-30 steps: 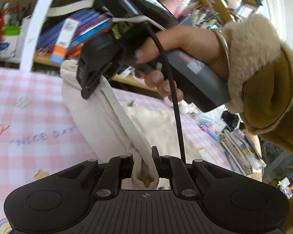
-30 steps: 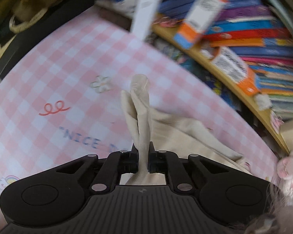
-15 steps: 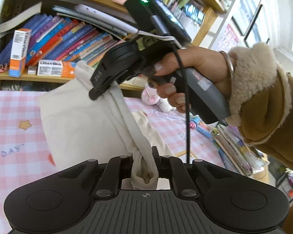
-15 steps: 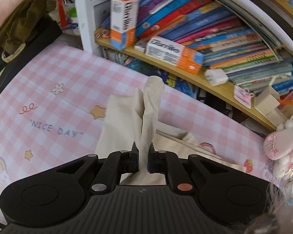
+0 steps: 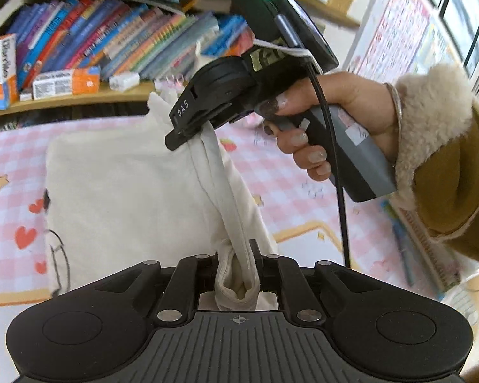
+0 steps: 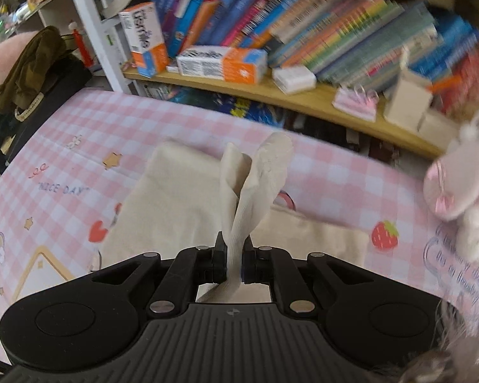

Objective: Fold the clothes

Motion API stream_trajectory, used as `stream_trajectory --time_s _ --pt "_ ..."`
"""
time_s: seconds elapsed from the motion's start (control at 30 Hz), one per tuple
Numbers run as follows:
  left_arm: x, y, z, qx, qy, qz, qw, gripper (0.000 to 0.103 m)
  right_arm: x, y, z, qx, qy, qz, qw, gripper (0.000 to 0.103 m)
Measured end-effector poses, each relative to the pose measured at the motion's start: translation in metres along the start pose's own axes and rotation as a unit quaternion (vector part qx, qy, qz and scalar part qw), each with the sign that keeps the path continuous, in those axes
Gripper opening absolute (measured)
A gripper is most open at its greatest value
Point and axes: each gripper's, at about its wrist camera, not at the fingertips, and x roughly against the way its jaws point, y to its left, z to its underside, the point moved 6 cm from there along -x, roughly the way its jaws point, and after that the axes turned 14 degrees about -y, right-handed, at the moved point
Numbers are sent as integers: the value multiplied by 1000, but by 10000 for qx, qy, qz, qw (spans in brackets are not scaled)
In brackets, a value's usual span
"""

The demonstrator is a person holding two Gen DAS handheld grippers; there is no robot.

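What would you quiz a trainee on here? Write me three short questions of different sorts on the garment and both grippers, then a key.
1. True or false: the left gripper is open and holds nothing.
2. Which gripper shows in the other one's camera view: (a) the left gripper, (b) the right gripper, (c) neither?
3. Fill in: the lower part of the cream garment lies on a pink checked ____.

Key
1. False. Its jaws are shut on a bunched edge of the cream garment.
2. (b). In the left wrist view, a hand holds the right gripper, which is clamped on another part of the same garment.
3. Tablecloth.
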Motion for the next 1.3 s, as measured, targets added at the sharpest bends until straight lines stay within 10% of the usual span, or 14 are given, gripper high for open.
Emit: stream_trajectory --time_s 0.47,0.8,0.9,0.97,1.3 --pt "-21 -7 36 -413 515 -591 9961 16 -25 -66 62 -1628 247 -396 9855 11" --pt "-14 -22 35 -1245 286 -709 9893 11 -21 -75 57 -1845 95 -441 9818 33" --pt "-11 -25 29 -1320 208 -724 9884 11 -22 -77 53 -1871 95 -422 9814 31" --pt "-6 -30 20 -1422 49 -715 9872 10 -20 -76 47 -1789 76 -468 9827 8" --pt "-28 -44 24 -1546 228 -497 9865 12 1 -70 21 -1080 -360 -421 9926 8"
